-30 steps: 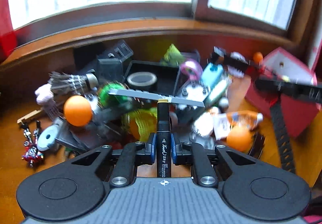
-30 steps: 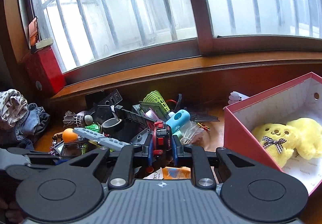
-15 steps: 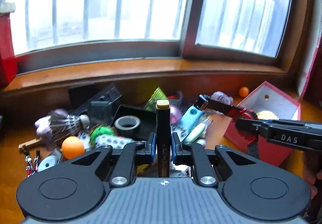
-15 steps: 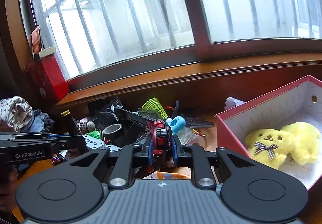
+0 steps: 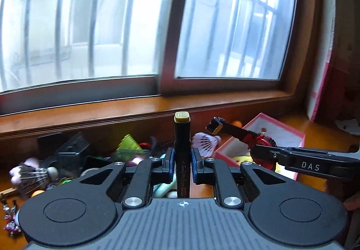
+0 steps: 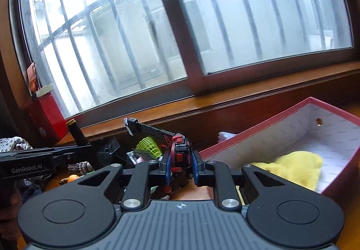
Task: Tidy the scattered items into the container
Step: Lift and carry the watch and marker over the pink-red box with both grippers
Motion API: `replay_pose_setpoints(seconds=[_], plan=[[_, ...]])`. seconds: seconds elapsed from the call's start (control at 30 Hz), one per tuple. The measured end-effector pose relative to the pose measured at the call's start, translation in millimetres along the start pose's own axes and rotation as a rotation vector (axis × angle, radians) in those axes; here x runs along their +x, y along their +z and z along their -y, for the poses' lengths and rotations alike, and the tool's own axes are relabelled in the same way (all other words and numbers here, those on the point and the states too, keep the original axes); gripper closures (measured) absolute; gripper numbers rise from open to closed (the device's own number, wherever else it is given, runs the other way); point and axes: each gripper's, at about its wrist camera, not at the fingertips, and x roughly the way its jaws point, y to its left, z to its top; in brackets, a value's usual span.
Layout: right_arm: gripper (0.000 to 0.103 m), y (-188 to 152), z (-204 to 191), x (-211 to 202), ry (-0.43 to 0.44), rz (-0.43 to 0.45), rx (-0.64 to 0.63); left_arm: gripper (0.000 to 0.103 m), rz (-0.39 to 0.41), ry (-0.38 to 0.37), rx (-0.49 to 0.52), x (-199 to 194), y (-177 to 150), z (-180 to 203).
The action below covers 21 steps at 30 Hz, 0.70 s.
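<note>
My left gripper (image 5: 182, 165) is shut on a black marker pen (image 5: 182, 139) with an olive cap, held upright above the pile. My right gripper (image 6: 181, 166) is shut on a red and black toy (image 6: 181, 155) with a long black strap (image 6: 148, 129) sticking up to the left; it also shows in the left wrist view (image 5: 261, 144). The pink box (image 6: 254, 133) stands open at the right with a yellow plush (image 6: 297, 166) inside. In the left wrist view the box (image 5: 290, 132) lies right of the marker. The left gripper shows at the left of the right wrist view (image 6: 74, 151).
Scattered items lie on the wooden desk: a green shuttlecock (image 6: 149, 145), a pink shuttlecock (image 5: 204, 142), a dark feather shuttlecock (image 5: 33, 177), an orange ball (image 6: 72, 178), black boxes (image 5: 69, 148). A red box (image 6: 48, 118) stands far left. The window sill (image 5: 135, 110) runs behind.
Both grippers have risen and tilted up with their loads. The left gripper has swung right toward the box; the pile has dropped lower in both views.
</note>
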Motion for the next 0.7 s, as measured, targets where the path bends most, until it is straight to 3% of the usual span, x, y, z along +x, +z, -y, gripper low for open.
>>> replay_pose_setpoints(seconds=[0.2,0.7], plan=[[0.083,7.5,37.8,-13.0,-0.025,0.023,0.035,0.086,-0.002,-0.047,0.003,17.3,7.0,33.5],[0.083,23.6,127.3,-17.3,-0.092,0.101,0.103,0.086,-0.002,-0.160,0.139,59.4,40.1,126.6]])
